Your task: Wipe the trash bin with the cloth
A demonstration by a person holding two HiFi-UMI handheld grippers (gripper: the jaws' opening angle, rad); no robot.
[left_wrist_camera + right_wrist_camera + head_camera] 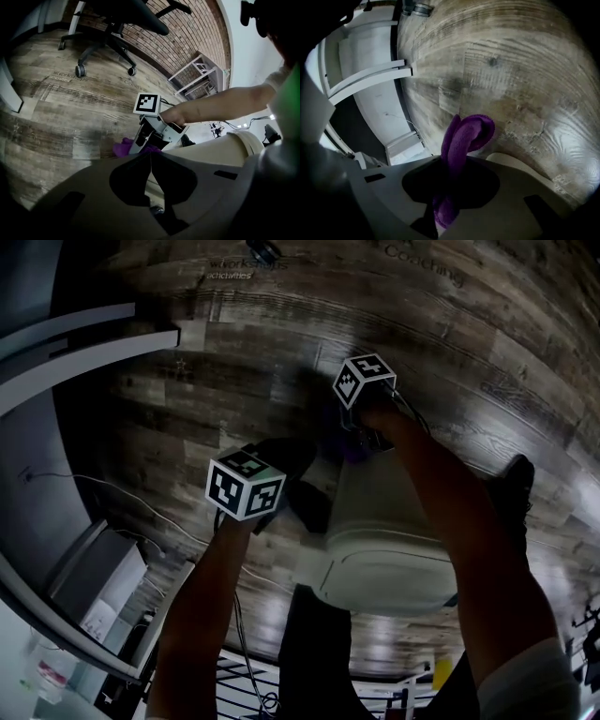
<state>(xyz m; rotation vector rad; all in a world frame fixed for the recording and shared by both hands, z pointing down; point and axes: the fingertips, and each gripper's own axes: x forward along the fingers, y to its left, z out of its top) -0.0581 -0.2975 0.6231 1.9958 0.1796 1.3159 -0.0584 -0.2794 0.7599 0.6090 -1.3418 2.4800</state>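
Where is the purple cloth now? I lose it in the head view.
The purple cloth is clamped in the right gripper, centre of the right gripper view, at the far end of the white trash bin.

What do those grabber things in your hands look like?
The left hand-held gripper and right hand-held gripper have broad grey jaws with dark openings. Each carries a white cube printed with black square markers. The right one's frame is pale metal. A light sleeve shows on the right arm.
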